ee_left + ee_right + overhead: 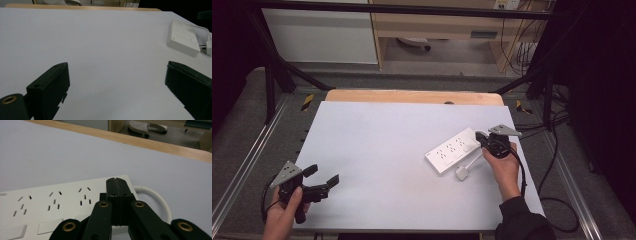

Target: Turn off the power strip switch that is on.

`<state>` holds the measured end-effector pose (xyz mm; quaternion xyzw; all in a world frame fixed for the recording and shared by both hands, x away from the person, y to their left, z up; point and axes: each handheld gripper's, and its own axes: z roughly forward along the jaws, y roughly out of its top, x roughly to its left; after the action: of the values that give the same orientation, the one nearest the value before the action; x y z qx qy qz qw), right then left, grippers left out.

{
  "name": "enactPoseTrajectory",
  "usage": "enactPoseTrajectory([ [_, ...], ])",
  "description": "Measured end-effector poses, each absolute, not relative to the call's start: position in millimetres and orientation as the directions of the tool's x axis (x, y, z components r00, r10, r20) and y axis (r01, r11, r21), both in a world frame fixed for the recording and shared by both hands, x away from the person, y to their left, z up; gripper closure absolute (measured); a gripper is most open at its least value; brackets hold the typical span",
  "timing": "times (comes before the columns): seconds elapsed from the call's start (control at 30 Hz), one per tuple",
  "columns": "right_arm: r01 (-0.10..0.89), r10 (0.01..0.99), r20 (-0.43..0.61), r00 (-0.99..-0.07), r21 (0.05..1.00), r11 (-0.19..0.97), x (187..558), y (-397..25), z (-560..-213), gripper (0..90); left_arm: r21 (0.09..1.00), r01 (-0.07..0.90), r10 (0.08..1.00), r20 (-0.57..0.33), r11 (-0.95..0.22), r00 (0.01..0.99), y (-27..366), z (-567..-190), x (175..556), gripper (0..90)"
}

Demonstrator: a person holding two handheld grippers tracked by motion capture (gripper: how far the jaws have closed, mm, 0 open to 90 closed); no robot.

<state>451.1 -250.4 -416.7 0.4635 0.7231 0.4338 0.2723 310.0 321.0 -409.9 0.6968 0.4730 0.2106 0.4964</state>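
A white power strip (452, 150) (183, 37) (50, 202) lies flat at the right of the white table (382, 135). Its short white cable (156, 196) loops round to a plug (462, 173) (208, 48) lying beside it. My right gripper (480, 135) (116, 180) is shut with nothing between the jaws. Its tips rest at or just above the strip's far end, near where the cable leaves; contact is unclear. My left gripper (322, 175) (117, 66) stands wide open over bare table at the front left, far from the strip.
A wooden board edge (412, 96) (155, 145) runs along the table's far side. Metal rails (257, 145) flank the table, and black cables (557, 165) lie on the floor to the right. Shelving stands beyond the table.
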Motion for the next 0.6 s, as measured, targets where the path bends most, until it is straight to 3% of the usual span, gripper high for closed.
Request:
enactPoseTrajectory([
  [0.6,0.463,0.896,0.023,-0.443,0.862,0.207,447,-242,-431,90.0,0.891,0.450,0.868,-0.177,-0.059,0.464,321,-410,310,5.7],
])
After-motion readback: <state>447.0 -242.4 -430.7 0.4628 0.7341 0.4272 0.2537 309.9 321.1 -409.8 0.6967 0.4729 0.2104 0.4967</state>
